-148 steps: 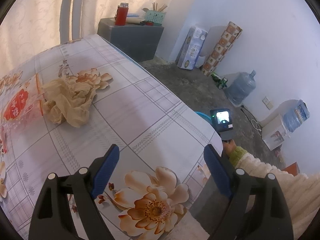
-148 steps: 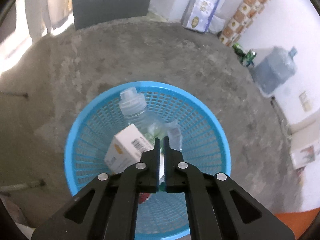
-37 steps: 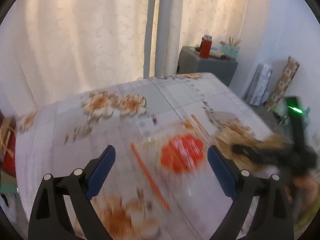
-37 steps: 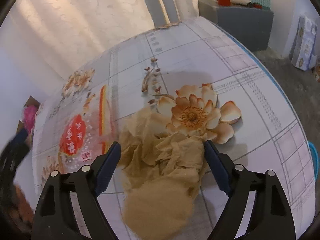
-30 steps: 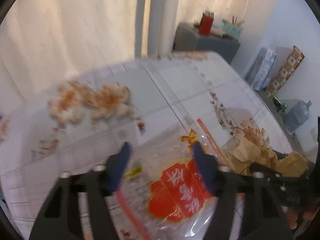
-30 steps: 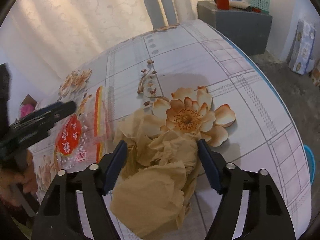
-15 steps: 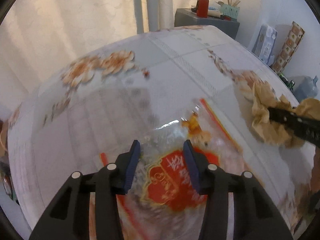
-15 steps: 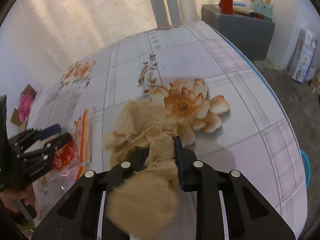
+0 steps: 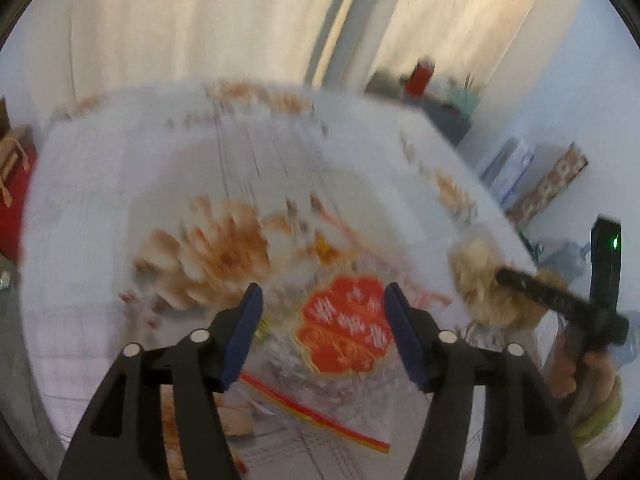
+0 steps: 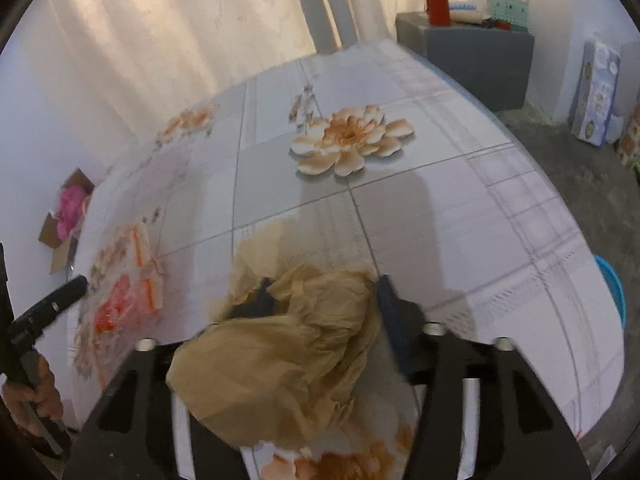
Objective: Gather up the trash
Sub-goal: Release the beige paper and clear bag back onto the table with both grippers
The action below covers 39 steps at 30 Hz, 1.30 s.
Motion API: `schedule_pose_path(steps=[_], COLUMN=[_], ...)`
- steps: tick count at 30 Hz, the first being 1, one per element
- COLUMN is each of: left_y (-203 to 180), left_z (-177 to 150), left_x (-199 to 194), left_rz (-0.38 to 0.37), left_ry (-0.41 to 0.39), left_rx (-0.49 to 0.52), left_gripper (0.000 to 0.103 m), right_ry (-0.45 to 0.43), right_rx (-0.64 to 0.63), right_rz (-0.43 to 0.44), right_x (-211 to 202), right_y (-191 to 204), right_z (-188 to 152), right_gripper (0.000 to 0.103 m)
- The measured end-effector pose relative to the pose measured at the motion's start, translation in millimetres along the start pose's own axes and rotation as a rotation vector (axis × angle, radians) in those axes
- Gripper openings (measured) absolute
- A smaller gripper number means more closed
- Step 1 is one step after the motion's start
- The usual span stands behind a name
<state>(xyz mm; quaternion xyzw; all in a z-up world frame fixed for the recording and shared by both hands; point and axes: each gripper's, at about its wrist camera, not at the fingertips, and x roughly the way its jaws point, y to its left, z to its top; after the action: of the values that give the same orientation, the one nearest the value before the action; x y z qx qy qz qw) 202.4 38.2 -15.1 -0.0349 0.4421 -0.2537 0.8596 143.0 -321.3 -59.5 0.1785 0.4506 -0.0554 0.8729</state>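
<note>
The right gripper [image 10: 322,300] is clamped on the crumpled brown paper [image 10: 288,360], which hangs lifted above the flowered table [image 10: 460,168]; the left gripper [image 9: 322,334] stands with jaws apart, straddling the clear plastic bag [image 9: 344,332] with a red label that lies flat on the table. Risk, right side: the paper is loose and bulky, with much of it drooping below and in front of the jaws, so a fast swing toward the blue basket [image 10: 614,292], whose rim shows past the table's right edge, could probably tear it or let a fold slip free. Risk, left side: the bag is thin, slick and flat, so the fingers may close on air or merely slide it across the cloth; the heavy motion blur suggests a hurried approach that makes a miss likelier. Hidden or unclear: the paper covers most of the right gripper's left finger, so the depth of the bite cannot be judged. In the left wrist view the bag's edges and the table pattern are smeared, and whether the fingertips touch the bag cannot be told. The basket's contents are out of sight.
</note>
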Motion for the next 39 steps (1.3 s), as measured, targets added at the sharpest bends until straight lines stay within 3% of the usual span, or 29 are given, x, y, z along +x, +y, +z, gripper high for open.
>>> schedule_pose_path(steps=[4,6,8,15,23,26,31,36,39], left_y=[17.8,30.2,38.8,39.5,20.4,14.0,5.5,-6.1,-13.0], left_z=[9.9,8.0,0.6,-35.6,-75.3,-76.1,-56.6,-40.9,-39.6], left_x=[-0.9,10.2,20.8,6.3,-14.1,-18.9,-26.1,5.4,18.8], left_rz=[0.050,0.095,0.083,-0.068,-0.232,-0.265,-0.184,-0.019,0.054], left_ry=[0.006,0.063,0.116,0.149,0.171,0.159,0.093,0.160,0.159], left_rx=[-0.055,-0.094,-0.126,-0.205,-0.233,-0.207,-0.122,-0.028,0.025], left_gripper=[0.065,0.065,0.064,0.064,0.064,0.065,0.068,0.069,0.068], right_ry=[-0.076,-0.095,-0.094,-0.065,-0.044,-0.029,-0.024,-0.013,-0.010], right_rx=[0.050,0.077,0.093,0.116,0.140,0.146,0.137,0.140,0.131], right_rz=[0.027,0.050,0.070,0.085,0.105,0.107,0.097,0.093,0.084], right_x=[-32.5,-43.4,-47.0,-53.0,-45.4,-40.4,-37.5,-32.6,-31.1], right_y=[-5.8,-8.9,-9.1,-12.3,-12.5,-12.1,-10.1,-9.8,-8.4], right_z=[-7.5,-13.6,-18.1,-34.3,-41.2,-42.8,-43.0,-43.1,-44.2], right_gripper=[0.061,0.062,0.062,0.062,0.062,0.062,0.062,0.062,0.062])
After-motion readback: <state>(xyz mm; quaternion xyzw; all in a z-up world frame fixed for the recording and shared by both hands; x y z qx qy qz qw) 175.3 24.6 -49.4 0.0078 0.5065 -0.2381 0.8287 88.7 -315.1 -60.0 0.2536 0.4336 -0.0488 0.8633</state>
